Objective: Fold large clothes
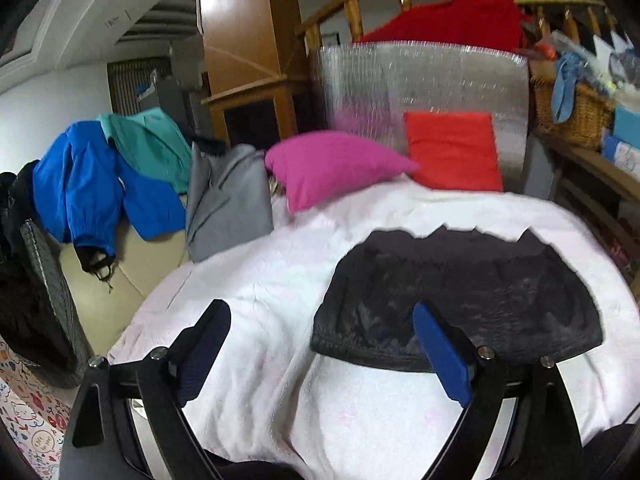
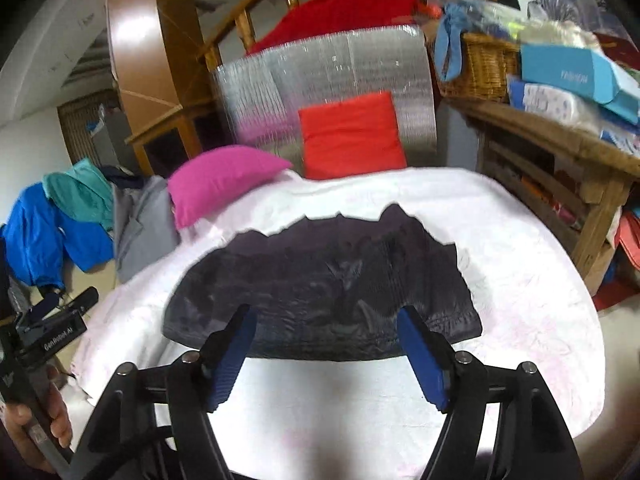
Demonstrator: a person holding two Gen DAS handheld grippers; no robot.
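Note:
A folded black garment [image 1: 460,296] lies flat on the white blanket [image 1: 256,280]; it also shows in the right wrist view [image 2: 324,288]. My left gripper [image 1: 320,316] is open and empty, above the garment's near left edge. My right gripper [image 2: 326,320] is open and empty, over the garment's near edge. The left gripper's body [image 2: 52,328], held in a hand, shows at the far left of the right wrist view.
A pink pillow [image 1: 332,164] and a red pillow [image 1: 452,148] lean at the far side. Blue [image 1: 92,184], teal [image 1: 148,144] and grey [image 1: 228,200] clothes pile at the left. A wooden shelf [image 2: 560,160] with a wicker basket [image 2: 480,64] stands at the right.

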